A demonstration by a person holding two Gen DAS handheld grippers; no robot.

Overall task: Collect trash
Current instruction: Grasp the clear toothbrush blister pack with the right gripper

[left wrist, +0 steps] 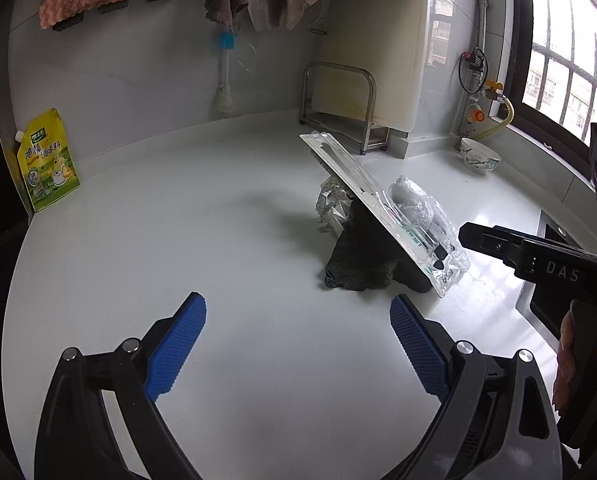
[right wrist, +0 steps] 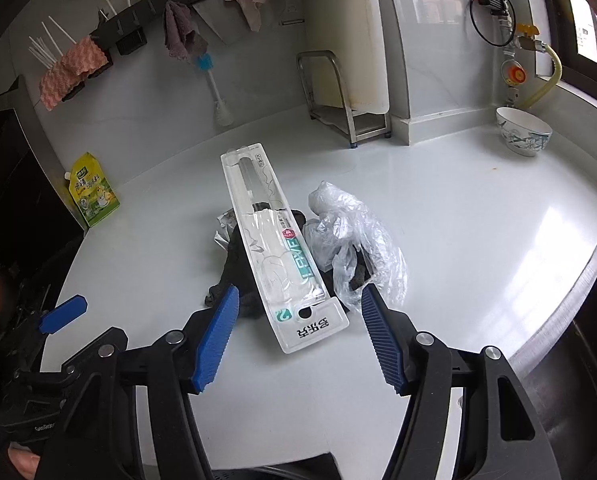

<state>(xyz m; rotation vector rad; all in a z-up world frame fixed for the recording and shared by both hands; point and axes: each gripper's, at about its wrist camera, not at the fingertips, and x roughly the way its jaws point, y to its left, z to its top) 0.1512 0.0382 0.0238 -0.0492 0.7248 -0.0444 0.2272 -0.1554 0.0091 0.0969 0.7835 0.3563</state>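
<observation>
We see the long clear plastic toothbrush package [right wrist: 274, 248] on the white table [right wrist: 458, 208], propped on dark crumpled trash [right wrist: 234, 276] | long axis runs straight away from our right tool [right wrist: 298, 334], near end between its released jaws | left tool [left wrist: 298, 346] released, farther off.

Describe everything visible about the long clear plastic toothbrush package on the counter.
The toothbrush package is a long, clear plastic blister pack with a white card end bearing a hang hole, printed characters and a teal stripe. It looks empty. It lies tilted, its far end raised, propped across a dark cloth; the near end sits low by the white counter. Crumpled foil lies behind it and a crumpled clear bag beside it. Neither tool touches it.
</observation>
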